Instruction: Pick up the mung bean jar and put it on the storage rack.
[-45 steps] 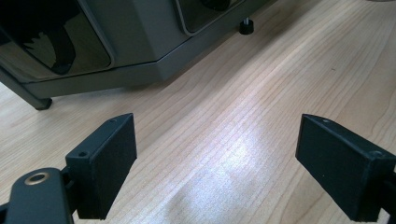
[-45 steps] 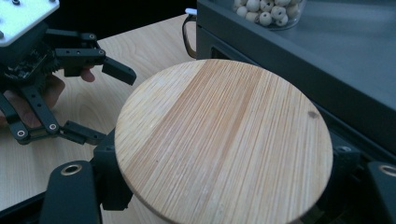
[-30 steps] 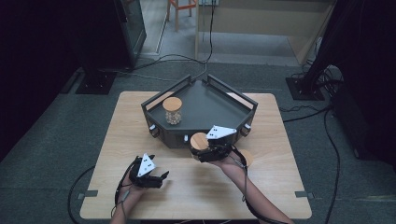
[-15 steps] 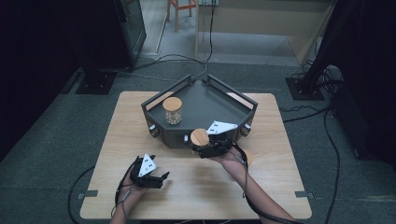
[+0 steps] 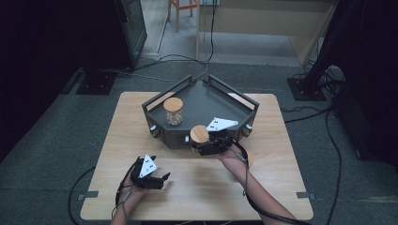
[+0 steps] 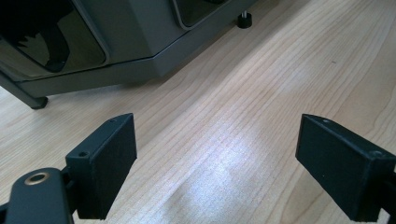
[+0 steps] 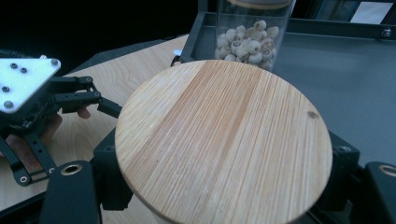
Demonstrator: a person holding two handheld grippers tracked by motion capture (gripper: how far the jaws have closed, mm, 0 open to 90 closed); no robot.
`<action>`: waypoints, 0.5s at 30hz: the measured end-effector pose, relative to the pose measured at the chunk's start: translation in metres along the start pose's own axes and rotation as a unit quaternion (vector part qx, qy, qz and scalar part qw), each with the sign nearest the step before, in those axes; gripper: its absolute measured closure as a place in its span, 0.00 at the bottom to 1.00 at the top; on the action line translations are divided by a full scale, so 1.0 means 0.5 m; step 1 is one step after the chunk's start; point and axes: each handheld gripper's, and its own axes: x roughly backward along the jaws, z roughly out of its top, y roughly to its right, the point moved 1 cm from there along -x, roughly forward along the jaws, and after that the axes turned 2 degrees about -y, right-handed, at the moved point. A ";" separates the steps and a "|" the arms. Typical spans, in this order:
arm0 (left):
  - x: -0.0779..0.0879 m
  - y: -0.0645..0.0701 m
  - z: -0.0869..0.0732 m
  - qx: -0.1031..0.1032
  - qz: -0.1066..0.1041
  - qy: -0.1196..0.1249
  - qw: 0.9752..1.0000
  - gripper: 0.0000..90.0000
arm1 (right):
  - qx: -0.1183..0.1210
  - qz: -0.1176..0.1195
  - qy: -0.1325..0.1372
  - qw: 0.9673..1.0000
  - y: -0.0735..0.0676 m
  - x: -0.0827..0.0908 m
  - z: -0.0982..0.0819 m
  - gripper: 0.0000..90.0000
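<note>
A jar with a round wooden lid (image 5: 199,134) (image 7: 223,142) hangs at the front wall of the dark tray (image 5: 211,101), with my right gripper (image 5: 201,144) (image 7: 224,184) shut on it below the lid. A second jar (image 5: 173,111) (image 7: 252,32), glass with pale round seeds and a wooden lid, stands upright inside the tray at its left. My left gripper (image 5: 163,180) (image 6: 217,158) is open over the bare table at the front left, nothing between its jaws. In the right gripper view it (image 7: 100,105) sits to the left of the held lid.
The tray stands at the back middle of the wooden table (image 5: 211,187), its front wall (image 6: 135,28) close ahead of the left gripper. A small round wooden piece (image 5: 249,158) lies by the right hand. Cables trail from both grippers toward the front edge.
The right gripper has edged the held jar a little toward the tray. The left gripper has stayed where it was.
</note>
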 end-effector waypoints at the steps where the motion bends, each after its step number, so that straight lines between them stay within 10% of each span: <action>1: 0.000 0.000 0.000 0.000 0.000 0.000 1.000 0.14 | -0.001 0.000 0.000 1.000 0.000 0.001 0.002 0.28; 15: -0.002 0.001 0.003 -0.004 -0.001 -0.004 1.000 0.14 | 0.000 -0.002 0.005 1.000 0.010 0.009 0.026 0.28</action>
